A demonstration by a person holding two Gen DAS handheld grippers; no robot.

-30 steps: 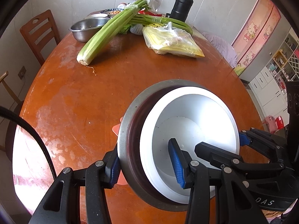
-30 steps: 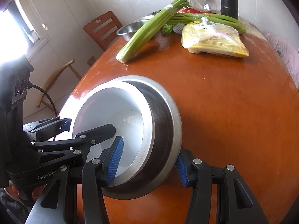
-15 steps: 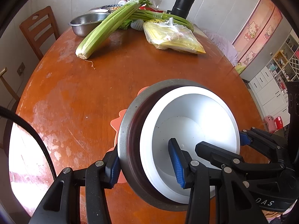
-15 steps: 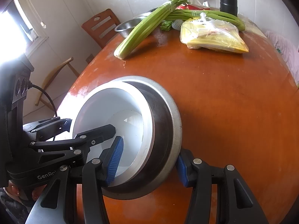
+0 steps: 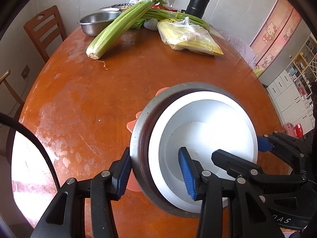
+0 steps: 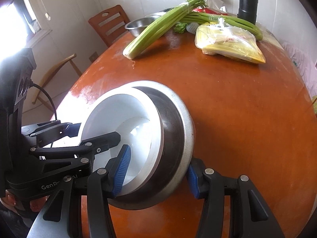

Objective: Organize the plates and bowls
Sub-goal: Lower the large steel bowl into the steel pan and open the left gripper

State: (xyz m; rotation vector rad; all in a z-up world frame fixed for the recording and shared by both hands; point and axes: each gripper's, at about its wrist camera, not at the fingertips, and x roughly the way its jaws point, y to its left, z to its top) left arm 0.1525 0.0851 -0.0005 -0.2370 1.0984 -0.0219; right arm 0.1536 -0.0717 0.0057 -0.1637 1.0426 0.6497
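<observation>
A white bowl (image 5: 208,138) sits nested inside a steel bowl (image 5: 138,130), and both grippers hold the stack above the brown table (image 5: 89,103). My left gripper (image 5: 154,174) is shut on the stack's near-left rim, one pad outside, one inside the white bowl. My right gripper (image 6: 156,172) is shut on the stack (image 6: 174,138) from the opposite side; it shows at the right of the left wrist view (image 5: 277,158). An orange-pink plate (image 5: 134,125) peeks out beneath the stack, mostly hidden.
At the far end of the table lie celery bundles (image 5: 122,23), a bagged yellow packet (image 5: 190,37), a steel basin (image 5: 97,21) and a black thermos (image 5: 198,2). A wooden chair (image 5: 43,31) stands at the far left. White cabinets (image 5: 293,91) are to the right.
The bowl stack, held by both grippers, has drawn back from the far end of the table and risen; more of the orange-pink plate shows under its left edge.
</observation>
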